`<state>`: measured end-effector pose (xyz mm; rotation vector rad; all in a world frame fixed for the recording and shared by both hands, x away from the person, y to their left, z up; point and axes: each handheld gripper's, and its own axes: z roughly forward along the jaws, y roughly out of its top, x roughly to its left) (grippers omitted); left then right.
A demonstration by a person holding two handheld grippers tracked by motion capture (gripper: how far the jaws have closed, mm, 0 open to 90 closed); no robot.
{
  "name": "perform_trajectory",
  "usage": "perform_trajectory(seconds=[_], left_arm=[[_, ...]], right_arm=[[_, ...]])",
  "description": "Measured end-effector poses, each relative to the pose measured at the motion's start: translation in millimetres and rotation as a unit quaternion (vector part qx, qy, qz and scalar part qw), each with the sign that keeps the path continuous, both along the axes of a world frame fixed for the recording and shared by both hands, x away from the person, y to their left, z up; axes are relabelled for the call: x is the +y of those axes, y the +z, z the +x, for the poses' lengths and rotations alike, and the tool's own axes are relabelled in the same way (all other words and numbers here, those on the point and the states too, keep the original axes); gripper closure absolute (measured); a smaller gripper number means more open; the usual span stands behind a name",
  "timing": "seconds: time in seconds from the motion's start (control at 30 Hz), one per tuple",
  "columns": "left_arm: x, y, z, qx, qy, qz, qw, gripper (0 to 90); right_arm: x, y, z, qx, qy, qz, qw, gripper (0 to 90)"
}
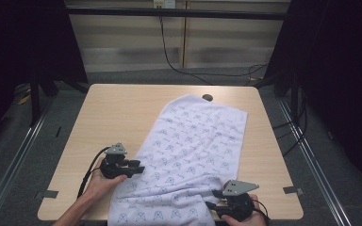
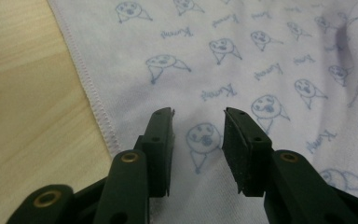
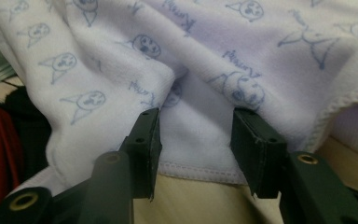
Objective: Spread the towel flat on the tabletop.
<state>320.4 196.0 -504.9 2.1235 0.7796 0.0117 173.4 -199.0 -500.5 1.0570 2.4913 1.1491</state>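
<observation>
White printed towel point(image 1: 188, 155) lies diagonally across our wooden worktop point(image 1: 118, 113), its near end overhanging. Our left gripper point(image 2: 198, 116) hovers over its left hem, right gripper point(image 3: 196, 114) at its folded near edge; both pairs of fingers part open, gripping nothing.

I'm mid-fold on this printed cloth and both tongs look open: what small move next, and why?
Probably close the right tongs on the bunched hem: the cloth lies between the open jaws with its stitched edge in front. The left tongs hover open above flat cloth.

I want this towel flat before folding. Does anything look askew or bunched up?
Yes. The towel lies diagonally across the table, and its near end hangs over the front edge. By the right gripper the cloth is rumpled into folds.
</observation>
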Motion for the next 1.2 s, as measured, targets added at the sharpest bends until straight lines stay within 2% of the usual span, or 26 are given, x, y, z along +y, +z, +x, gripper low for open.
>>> perform_trajectory(seconds=[0.03,0.1,0.17,0.2,0.27,0.37,0.5,0.53,0.57,0.63,0.7,0.83,0.97,1.0,1.03,1.07,1.13,1.17,1.2], left_arm=[[0.0,0.2,-0.9,-0.006,-0.001,0.004,1.0,62.9],[1.0,0.7,-5.3,-0.024,-0.006,0.019,0.9995,63.9],[6.3,0.8,-9.2,-0.023,-0.001,0.02,0.9995,64.8],[9.8,0.4,-11.8,-0.023,-0.001,0.017,0.9996,66.2],[17.3,0.3,-19.1,-0.021,-0.004,0.015,0.9997,66.9],[29.0,1.3,-34.5,-0.011,0.002,0.012,0.9999,68.9],[38.5,3.0,-65.9,0.006,-0.015,0.006,0.9998,68.8],[40.0,3.5,-73.0,0.007,-0.024,0.007,0.9997,68.7],[41.4,4.0,-78.5,0.007,-0.029,0.008,0.9995,68.5],[43.1,5.1,-81.4,0.011,-0.034,0.006,0.9993,64.6],[42.5,7.0,-73.7,0.003,-0.028,0.003,0.9996,60.4],[36.7,15.3,-42.6,-0.009,0.006,-0.01,0.9999,58.5],[26.8,16.5,-5.6,-0.014,0.033,-0.009,0.9993,58.4],[24.3,15.4,2.7,-0.014,0.037,-0.007,0.9992,58.2],[21.9,13.6,9.9,-0.008,0.041,-0.014,0.999,58.0],[18.9,12.0,16.2,-0.004,0.044,-0.011,0.999,57.9],[13.5,7.7,24.2,-0.008,0.047,-0.009,0.9988,57.5],[10.8,4.3,27.6,-0.001,0.048,-0.006,0.9988,57.6],[7.9,0.4,29.2,-0.001,0.048,0.004,0.9988,57.7]], right_arm=[[0.4,-0.5,-0.5,-0.008,0.006,-0.007,0.9999,55.0],[-1.0,0.1,-0.4,-0.02,0.004,-0.023,0.9995,69.5],[-7.3,1.4,-0.5,-0.008,-0.001,-0.021,0.9998,86.8],[-14.1,1.5,-2.0,0.002,-0.004,-0.012,0.9999,89.0],[-22.0,4.7,-6.7,0.002,-0.012,-0.013,0.9998,89.7],[-34.5,15.7,-16.9,-0.007,-0.016,0.01,0.9998,89.9],[-41.9,23.3,-34.3,-0.006,-0.005,0.022,0.9997,89.8],[-41.2,24.6,-39.1,-0.004,-0.001,0.018,0.9998,89.7],[-40.7,25.7,-42.7,-0.005,0.004,0.025,0.9997,89.2],[-40.3,29.6,-46.5,-0.011,0.004,0.041,0.9991,85.6],[-40.2,34.8,-43.1,-0.024,-0.001,0.046,0.9986,77.4],[-38.7,48.2,-18.5,-0.048,-0.012,0.062,0.9968,71.9],[-31.5,51.2,24.0,-0.056,-0.015,0.062,0.9964,68.5],[-29.1,48.0,37.6,-0.051,-0.017,0.06,0.9968,67.0],[-26.1,43.3,51.6,-0.048,-0.023,0.054,0.9971,65.2],[-22.9,37.6,65.5,-0.036,-0.025,0.048,0.9979,64.1],[-16.0,24.3,89.8,-0.019,-0.031,0.028,0.9989,62.6],[-12.6,17.7,99.6,-0.012,-0.031,0.026,0.9991,62.5],[-9.1,11.8,107.3,-0.005,-0.03,0.018,0.9994,62.1]])
